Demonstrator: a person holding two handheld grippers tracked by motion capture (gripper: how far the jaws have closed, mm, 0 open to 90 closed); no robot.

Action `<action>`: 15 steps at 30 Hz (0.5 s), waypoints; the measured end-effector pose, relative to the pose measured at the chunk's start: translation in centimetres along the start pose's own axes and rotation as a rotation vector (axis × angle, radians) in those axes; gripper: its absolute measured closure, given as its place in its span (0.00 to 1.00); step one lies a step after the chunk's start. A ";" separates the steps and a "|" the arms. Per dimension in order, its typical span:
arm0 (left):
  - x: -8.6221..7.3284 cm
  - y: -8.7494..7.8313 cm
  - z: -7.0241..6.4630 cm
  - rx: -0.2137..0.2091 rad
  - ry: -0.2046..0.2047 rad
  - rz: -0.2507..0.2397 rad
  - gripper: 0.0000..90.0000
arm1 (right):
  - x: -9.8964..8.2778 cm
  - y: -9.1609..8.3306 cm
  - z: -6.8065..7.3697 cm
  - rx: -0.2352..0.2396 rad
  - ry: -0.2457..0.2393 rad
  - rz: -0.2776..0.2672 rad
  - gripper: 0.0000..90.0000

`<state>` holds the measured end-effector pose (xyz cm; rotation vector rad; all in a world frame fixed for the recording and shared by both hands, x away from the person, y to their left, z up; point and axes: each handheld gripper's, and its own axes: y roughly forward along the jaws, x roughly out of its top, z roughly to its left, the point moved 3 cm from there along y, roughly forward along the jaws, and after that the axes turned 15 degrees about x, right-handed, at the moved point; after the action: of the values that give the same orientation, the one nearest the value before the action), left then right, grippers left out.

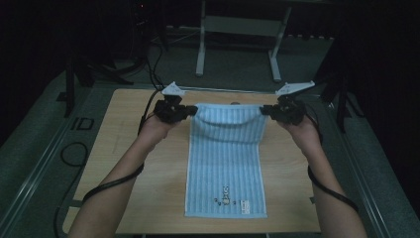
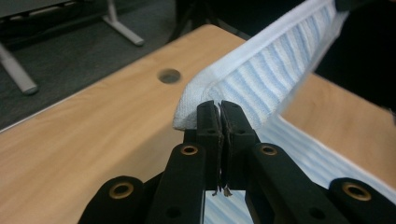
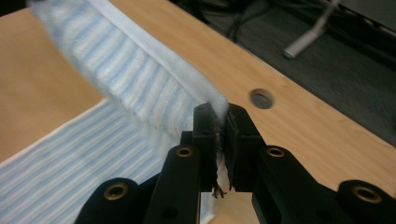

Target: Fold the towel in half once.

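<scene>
High view: a long light-blue striped cloth towel (image 1: 225, 163) lies lengthwise on a pale wooden table (image 1: 133, 139). Its far end is lifted off the tabletop, sagging between two black grippers. The left gripper (image 1: 192, 112) is clamped on the far left corner, and the right gripper (image 1: 263, 110) is clamped on the far right corner.
</scene>
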<state>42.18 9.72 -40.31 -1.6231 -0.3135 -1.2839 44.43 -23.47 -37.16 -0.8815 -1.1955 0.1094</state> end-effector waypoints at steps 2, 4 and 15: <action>-1.4 -0.9 -0.9 -0.021 0.007 -0.003 0.97 | -1.2 -0.5 1.3 0.015 -0.019 -0.009 0.93; -2.9 -1.7 -1.7 -0.039 0.004 -0.007 0.97 | -3.1 -0.8 2.8 0.035 -0.040 -0.012 0.93; -10.7 -4.1 -7.0 -0.151 0.071 0.057 0.97 | -12.5 -0.4 8.6 0.155 -0.010 0.023 0.93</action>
<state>30.91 9.75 -47.57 -1.6955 -0.1286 -1.3452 32.00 -25.50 -45.65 -0.7595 -1.1701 0.2228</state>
